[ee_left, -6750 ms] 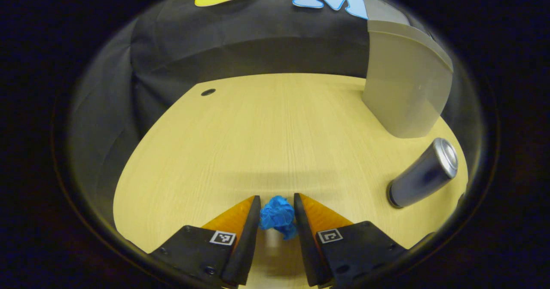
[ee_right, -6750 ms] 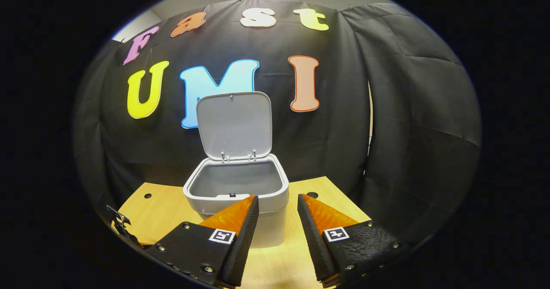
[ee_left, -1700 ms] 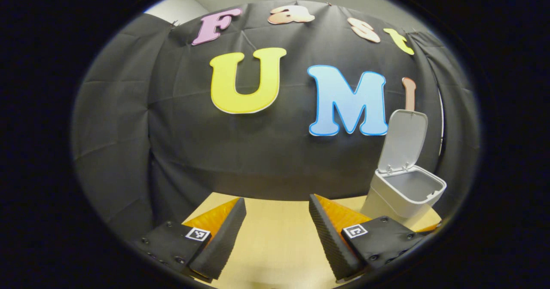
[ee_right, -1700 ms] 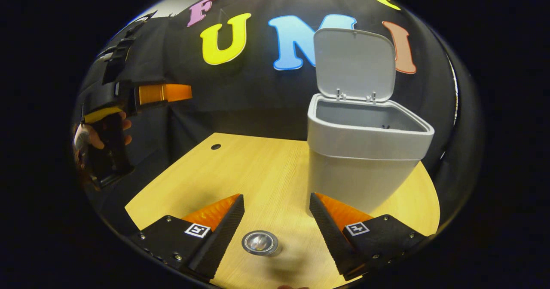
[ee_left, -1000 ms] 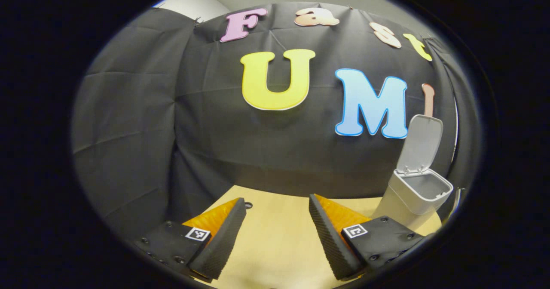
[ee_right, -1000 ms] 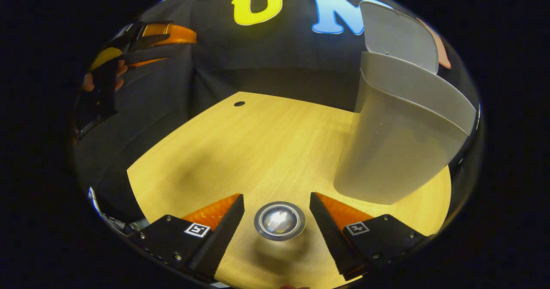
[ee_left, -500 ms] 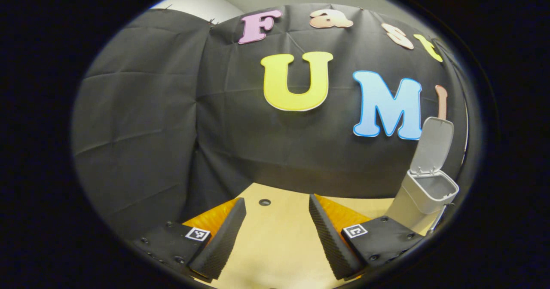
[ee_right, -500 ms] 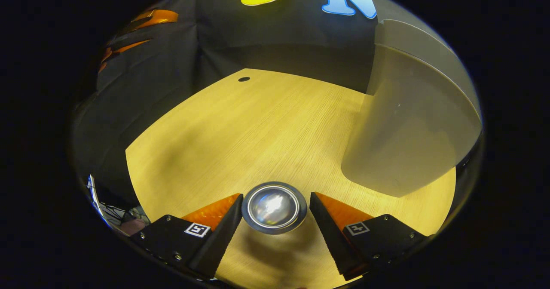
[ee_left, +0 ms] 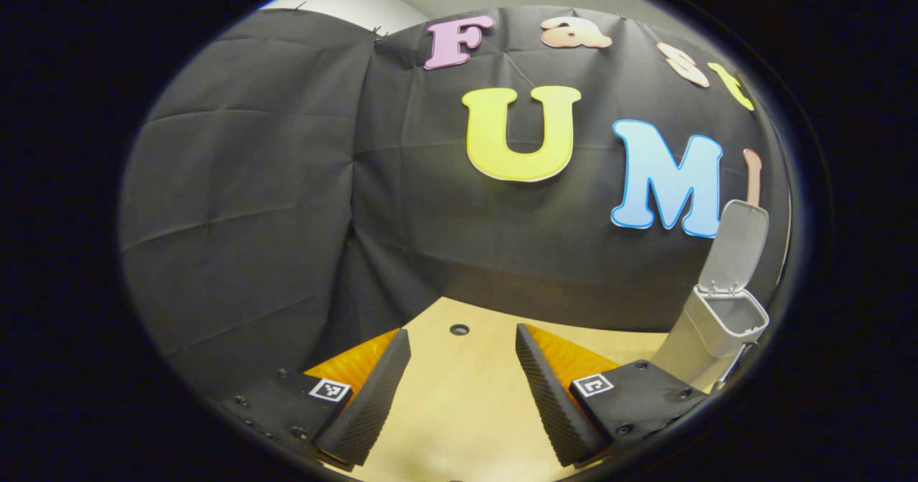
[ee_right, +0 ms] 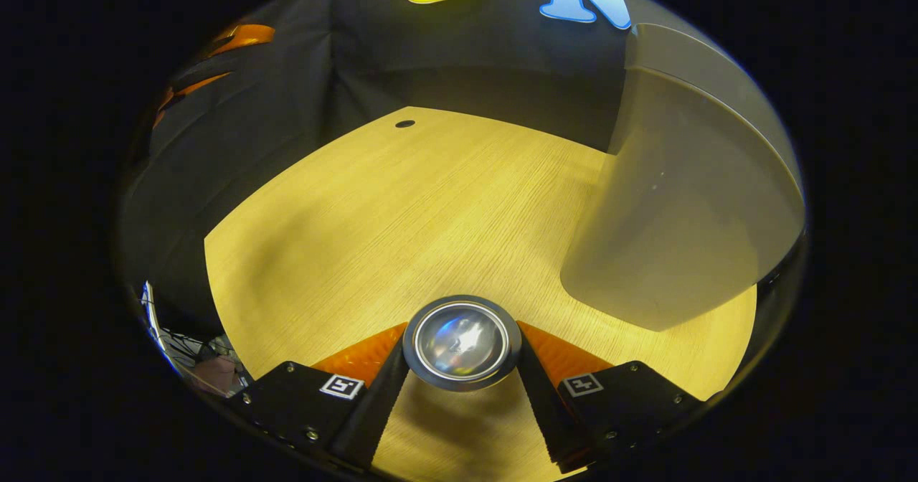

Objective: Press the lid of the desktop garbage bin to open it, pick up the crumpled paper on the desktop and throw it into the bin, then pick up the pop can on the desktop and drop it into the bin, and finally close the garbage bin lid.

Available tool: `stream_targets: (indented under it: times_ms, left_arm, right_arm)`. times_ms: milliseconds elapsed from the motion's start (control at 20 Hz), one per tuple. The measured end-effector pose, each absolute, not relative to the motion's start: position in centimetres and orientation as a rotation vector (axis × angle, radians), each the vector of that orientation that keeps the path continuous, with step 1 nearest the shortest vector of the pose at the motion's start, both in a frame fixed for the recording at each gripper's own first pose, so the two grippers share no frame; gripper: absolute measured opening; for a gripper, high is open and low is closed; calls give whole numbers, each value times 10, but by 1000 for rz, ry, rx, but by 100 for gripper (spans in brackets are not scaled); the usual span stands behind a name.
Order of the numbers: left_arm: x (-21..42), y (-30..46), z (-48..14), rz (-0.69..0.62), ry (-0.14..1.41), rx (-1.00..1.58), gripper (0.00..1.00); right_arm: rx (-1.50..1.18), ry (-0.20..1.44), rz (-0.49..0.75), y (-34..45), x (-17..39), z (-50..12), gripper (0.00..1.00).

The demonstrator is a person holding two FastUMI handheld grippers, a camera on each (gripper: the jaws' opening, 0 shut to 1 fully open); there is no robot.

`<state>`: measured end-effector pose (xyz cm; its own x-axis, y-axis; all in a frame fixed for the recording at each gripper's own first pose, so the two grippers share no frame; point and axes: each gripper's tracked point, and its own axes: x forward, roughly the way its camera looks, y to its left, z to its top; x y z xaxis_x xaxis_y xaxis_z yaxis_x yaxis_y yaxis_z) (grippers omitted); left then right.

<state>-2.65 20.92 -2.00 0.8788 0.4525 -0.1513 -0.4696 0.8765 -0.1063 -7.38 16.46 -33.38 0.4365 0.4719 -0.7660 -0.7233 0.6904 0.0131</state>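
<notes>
The right gripper (ee_right: 462, 367) is clamping its fingers on the upright can (ee_right: 462, 341) on the tabletop (ee_right: 430, 202), near the bin (ee_right: 681, 209). The left gripper (ee_left: 459, 389) is hanging spread, holding nothing.

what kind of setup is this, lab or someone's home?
Likely a staged recording booth, not a home: black cloth wall draped behind a bare wooden desktop, with just a grey bin and pop can as props.
</notes>
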Motion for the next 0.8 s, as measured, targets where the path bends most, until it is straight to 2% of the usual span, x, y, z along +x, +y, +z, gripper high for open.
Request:
stream_targets:
  times_ms: [350, 400, 450, 500, 550, 800]
  left_arm:
    - [-16, 200, -18, 453, 130, -139, 97]
    - [-15, 198, -18, 450, 130, -136, 99]
    - [-14, 197, -17, 447, 130, -134, 97]
    - [-15, 196, -16, 442, 129, -131, 99]
    - [-15, 195, -15, 440, 127, -129, 97]
    - [-12, 191, -12, 424, 126, -126, 99]
  right_arm:
    - [-307, 686, 760, 168, -61, -276, 85]
    - [-300, 664, 761, 169, -58, -265, 85]
    - [-297, 643, 762, 170, -57, -255, 82]
    - [-294, 622, 763, 170, -55, -244, 85]
    - [-291, 600, 763, 172, -52, -234, 85]
    - [-213, 544, 735, 182, -41, -204, 85]
